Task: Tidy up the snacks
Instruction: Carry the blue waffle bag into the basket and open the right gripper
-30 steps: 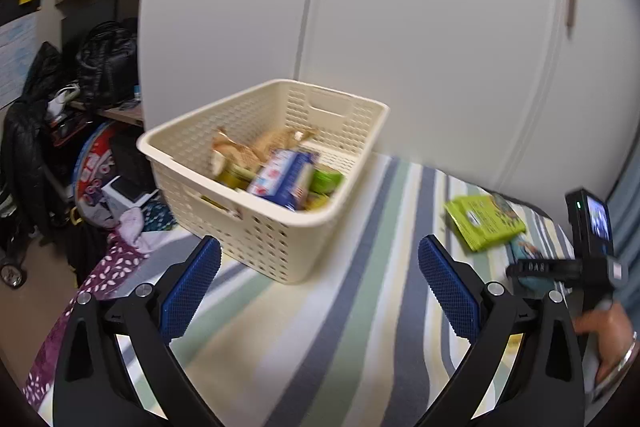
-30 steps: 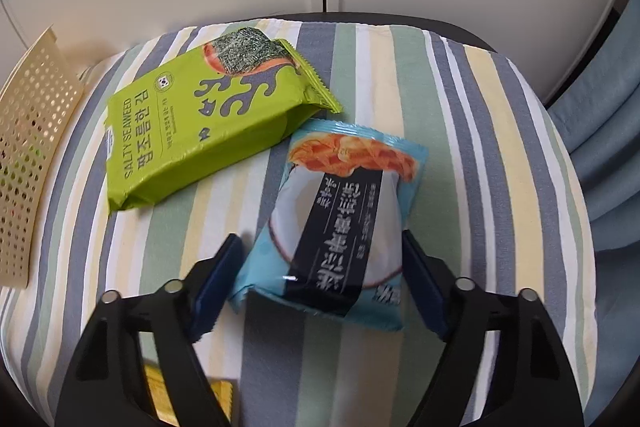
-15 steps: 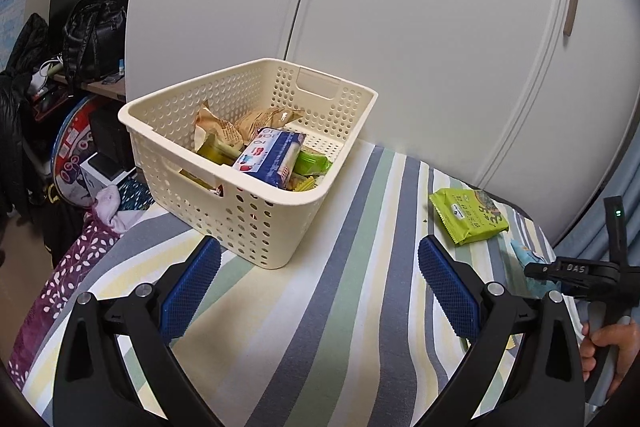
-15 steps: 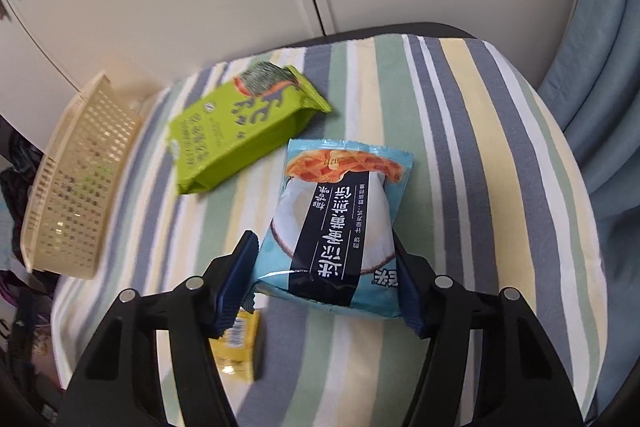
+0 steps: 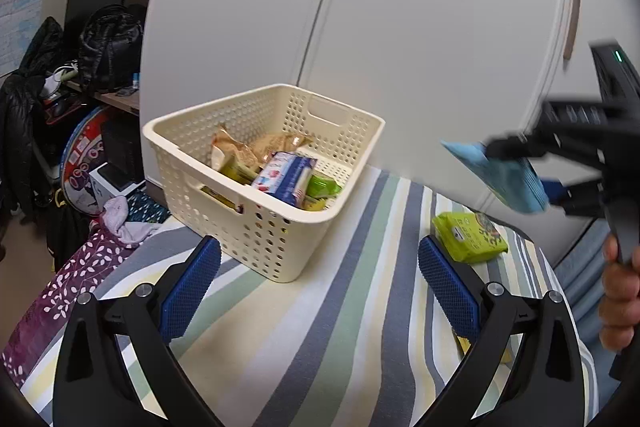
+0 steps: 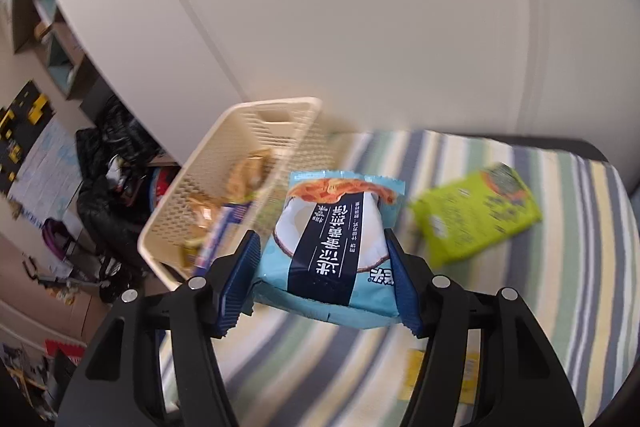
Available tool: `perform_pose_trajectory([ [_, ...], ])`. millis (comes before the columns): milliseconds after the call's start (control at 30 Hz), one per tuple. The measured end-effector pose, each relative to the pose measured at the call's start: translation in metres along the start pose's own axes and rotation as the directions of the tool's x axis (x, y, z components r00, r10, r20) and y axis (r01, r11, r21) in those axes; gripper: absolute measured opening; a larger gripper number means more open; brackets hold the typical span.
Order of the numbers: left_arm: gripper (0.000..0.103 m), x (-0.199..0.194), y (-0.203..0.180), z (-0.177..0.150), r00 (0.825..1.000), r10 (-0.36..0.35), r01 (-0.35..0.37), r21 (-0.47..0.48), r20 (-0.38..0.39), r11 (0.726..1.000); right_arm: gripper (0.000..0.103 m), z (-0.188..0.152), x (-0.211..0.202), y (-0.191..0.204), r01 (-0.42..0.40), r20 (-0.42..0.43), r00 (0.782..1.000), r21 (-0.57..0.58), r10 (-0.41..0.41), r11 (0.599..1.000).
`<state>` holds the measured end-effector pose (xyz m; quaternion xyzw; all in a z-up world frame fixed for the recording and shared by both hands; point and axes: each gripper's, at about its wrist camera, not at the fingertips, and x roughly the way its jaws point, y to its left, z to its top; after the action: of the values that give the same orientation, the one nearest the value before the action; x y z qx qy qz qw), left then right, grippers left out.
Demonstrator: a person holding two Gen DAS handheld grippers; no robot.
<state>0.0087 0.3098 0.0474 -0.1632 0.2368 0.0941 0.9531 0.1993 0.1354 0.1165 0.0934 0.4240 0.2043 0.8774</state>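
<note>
The right gripper (image 6: pixel 325 281) is clamped on the two sides of a light-blue coconut snack packet (image 6: pixel 334 247), which hangs in the air above the striped cloth (image 6: pixel 568 267), to the right of the cream perforated basket (image 6: pixel 240 163) and not yet over its rim. In the left wrist view the same packet (image 5: pixel 500 173) appears raised, well right of the basket (image 5: pixel 272 219). The step in hand looks like the carry from cloth to basket. The left gripper (image 5: pixel 320 285) hovers in front of the basket with its fingers spread wide and nothing between them. A green seaweed packet (image 5: pixel 468 237) lies on the cloth right of the basket, with a small yellow item (image 6: pixel 436 375) nearer the camera. The next move probably calls for bringing the packet over the basket's opening, where several snacks already lie, before the fingers part.
</note>
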Motion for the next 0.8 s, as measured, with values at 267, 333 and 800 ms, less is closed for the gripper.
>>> perform_pose_trajectory([
  [267, 0.100, -0.012, 0.018, 0.004, 0.992, 0.096, -0.089, -0.081, 0.082, 0.993, 0.059, 0.030, 0.057, 0.097, -0.042, -0.061, 0.998, -0.134, 0.034, 0.990],
  [333, 0.100, -0.011, 0.029, 0.007, 0.993, 0.086, -0.075, -0.123, 0.080, 0.990, 0.059, 0.033, 0.071, 0.106, -0.066, -0.089, 0.995, -0.144, 0.053, 0.987],
  [800, 0.100, -0.011, 0.030, 0.005, 0.992, 0.091, -0.079, -0.139, 0.087, 0.987, 0.060, 0.022, 0.080, 0.085, -0.043, -0.138, 0.990, -0.176, 0.018, 0.983],
])
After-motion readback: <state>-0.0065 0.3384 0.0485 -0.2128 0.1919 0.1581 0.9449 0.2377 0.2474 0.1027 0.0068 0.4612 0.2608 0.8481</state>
